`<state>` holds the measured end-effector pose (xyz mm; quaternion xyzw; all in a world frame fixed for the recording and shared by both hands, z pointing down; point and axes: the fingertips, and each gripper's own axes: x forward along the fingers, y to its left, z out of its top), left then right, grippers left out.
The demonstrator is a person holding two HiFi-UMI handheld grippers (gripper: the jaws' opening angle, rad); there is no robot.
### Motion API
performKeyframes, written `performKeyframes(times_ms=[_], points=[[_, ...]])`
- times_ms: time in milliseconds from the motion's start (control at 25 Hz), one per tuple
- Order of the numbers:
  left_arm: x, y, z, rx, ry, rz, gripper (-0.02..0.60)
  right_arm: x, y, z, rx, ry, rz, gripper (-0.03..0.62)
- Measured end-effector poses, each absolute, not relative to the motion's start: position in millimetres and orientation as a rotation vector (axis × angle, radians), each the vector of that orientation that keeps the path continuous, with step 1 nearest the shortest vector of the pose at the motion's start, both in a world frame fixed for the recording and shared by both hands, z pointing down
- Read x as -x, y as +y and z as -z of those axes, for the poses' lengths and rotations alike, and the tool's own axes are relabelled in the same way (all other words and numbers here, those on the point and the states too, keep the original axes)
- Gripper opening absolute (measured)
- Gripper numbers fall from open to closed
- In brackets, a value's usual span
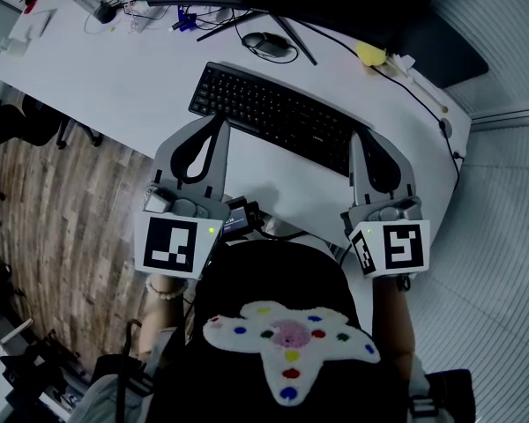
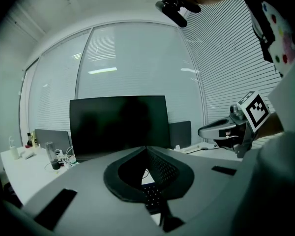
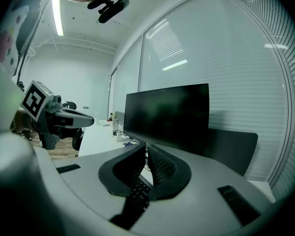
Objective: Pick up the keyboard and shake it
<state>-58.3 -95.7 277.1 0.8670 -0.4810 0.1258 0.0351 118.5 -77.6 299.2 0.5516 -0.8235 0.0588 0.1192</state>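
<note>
On the white desk (image 1: 115, 86), before the monitor (image 2: 118, 124), the black keyboard (image 1: 273, 113) lies flat. Left gripper (image 1: 219, 122) and right gripper (image 1: 353, 137) sit at its ends, fingers (image 2: 160, 168) pressed together.

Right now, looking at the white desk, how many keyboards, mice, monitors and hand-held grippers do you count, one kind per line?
keyboard: 1
mouse: 1
monitor: 1
grippers: 2, the left gripper and the right gripper
Total: 5
</note>
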Motion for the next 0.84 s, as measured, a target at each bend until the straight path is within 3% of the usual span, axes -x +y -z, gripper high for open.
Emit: performKeyframes(times_ms=[840], points=[[64.4, -94.6, -288.3, -2.633, -1.492, -0.41, 0.017, -110.2, -75.7, -311.7, -1.558, -2.379, -0.179, 0.043]])
